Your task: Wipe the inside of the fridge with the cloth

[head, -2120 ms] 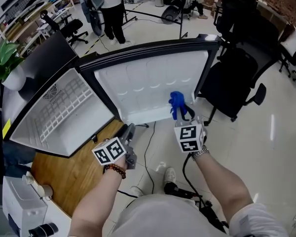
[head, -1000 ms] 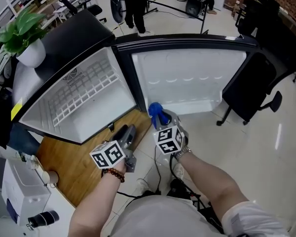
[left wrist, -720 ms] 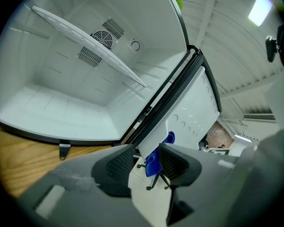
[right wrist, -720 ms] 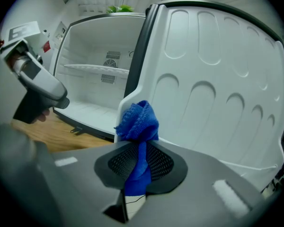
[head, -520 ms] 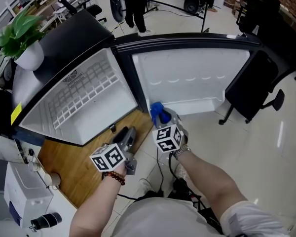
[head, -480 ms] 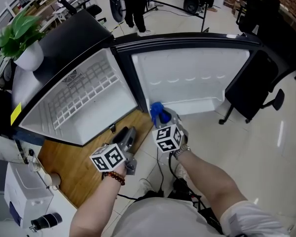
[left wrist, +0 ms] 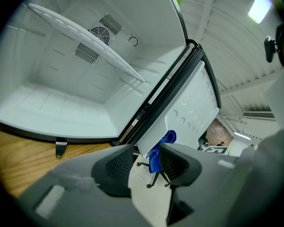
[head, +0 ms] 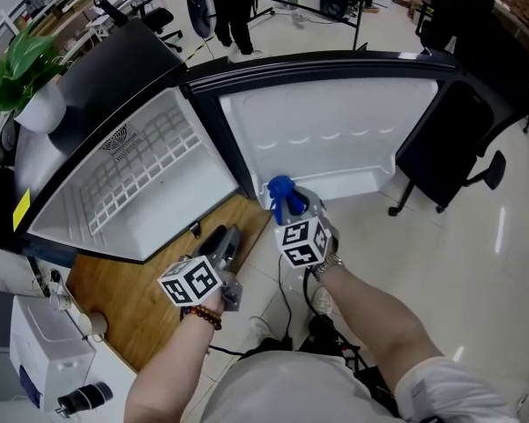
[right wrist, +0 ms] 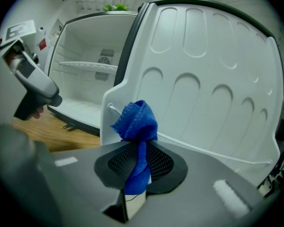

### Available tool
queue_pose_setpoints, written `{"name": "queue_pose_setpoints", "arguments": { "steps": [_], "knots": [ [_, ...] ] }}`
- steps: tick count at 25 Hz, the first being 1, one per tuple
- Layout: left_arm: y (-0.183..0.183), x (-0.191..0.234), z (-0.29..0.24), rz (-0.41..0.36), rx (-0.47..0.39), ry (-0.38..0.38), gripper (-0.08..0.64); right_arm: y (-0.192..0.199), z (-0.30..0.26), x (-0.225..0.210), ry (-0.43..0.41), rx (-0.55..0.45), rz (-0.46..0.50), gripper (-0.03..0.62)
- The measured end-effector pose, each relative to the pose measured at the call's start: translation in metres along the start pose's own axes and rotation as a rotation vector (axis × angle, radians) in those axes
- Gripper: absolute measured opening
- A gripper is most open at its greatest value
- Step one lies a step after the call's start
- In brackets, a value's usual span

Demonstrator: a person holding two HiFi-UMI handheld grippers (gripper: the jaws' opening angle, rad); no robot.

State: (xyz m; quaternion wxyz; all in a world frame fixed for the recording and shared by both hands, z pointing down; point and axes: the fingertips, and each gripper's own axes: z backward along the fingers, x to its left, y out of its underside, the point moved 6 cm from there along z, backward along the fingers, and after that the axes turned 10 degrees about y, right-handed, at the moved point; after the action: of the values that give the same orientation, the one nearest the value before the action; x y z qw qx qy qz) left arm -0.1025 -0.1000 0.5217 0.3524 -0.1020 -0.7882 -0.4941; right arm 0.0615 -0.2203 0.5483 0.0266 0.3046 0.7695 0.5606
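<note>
Cloth [right wrist: 135, 119], blue and bunched, pinched in the right gripper [right wrist: 137, 161] just before the open fridge door [head: 326, 122]; left gripper [left wrist: 145, 162] held alongside, jaws apart, empty.

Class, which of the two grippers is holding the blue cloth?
The right gripper: its jaws pinch the blue cloth; the left gripper stands open, empty.
</note>
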Motion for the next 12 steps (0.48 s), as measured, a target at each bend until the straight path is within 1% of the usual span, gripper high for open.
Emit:
{"name": "queue_pose_setpoints", "arguments": {
  "steps": [12],
  "knots": [
    [0.007, -0.011, -0.019, -0.004, 0.017, 0.018, 0.178, 0.020, 0.008, -0.047, 0.075, 0.027, -0.005, 0.049]
  ]
}}
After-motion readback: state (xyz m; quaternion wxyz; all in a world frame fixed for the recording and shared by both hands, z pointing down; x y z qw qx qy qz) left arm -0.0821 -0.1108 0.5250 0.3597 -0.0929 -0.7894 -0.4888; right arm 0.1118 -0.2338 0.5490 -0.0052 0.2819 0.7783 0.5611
